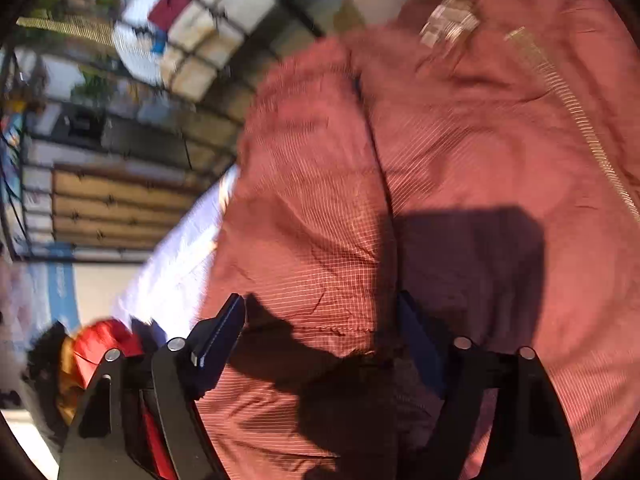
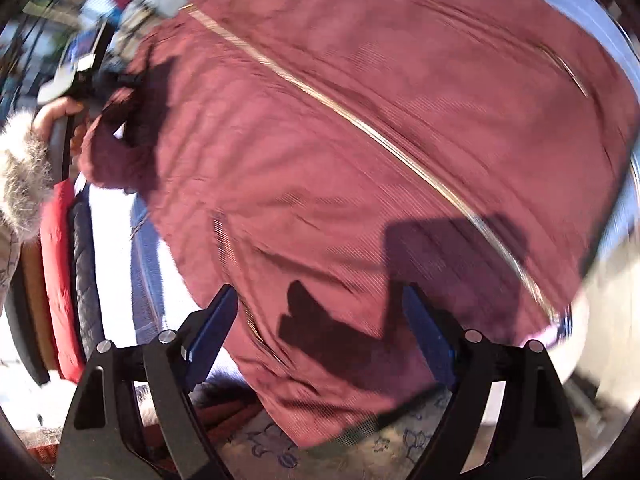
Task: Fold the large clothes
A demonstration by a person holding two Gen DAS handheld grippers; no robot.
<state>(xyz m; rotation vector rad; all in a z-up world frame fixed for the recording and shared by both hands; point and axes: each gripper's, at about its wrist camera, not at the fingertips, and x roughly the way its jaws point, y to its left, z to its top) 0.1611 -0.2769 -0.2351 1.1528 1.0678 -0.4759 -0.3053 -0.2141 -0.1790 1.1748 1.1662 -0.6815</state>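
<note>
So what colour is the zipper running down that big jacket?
Pale gold zipper on the dusty-red jacket, clearest from the right wrist.

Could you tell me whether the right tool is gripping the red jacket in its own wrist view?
No, the right tool stands open above the red jacket, its pads clear of the fabric.

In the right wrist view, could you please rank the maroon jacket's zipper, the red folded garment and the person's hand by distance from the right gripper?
From the right gripper, which is open:
1. Zipper, running diagonally across the maroon jacket ahead.
2. Red folded garment, stacked at left.
3. Person's hand, far upper left.
</note>
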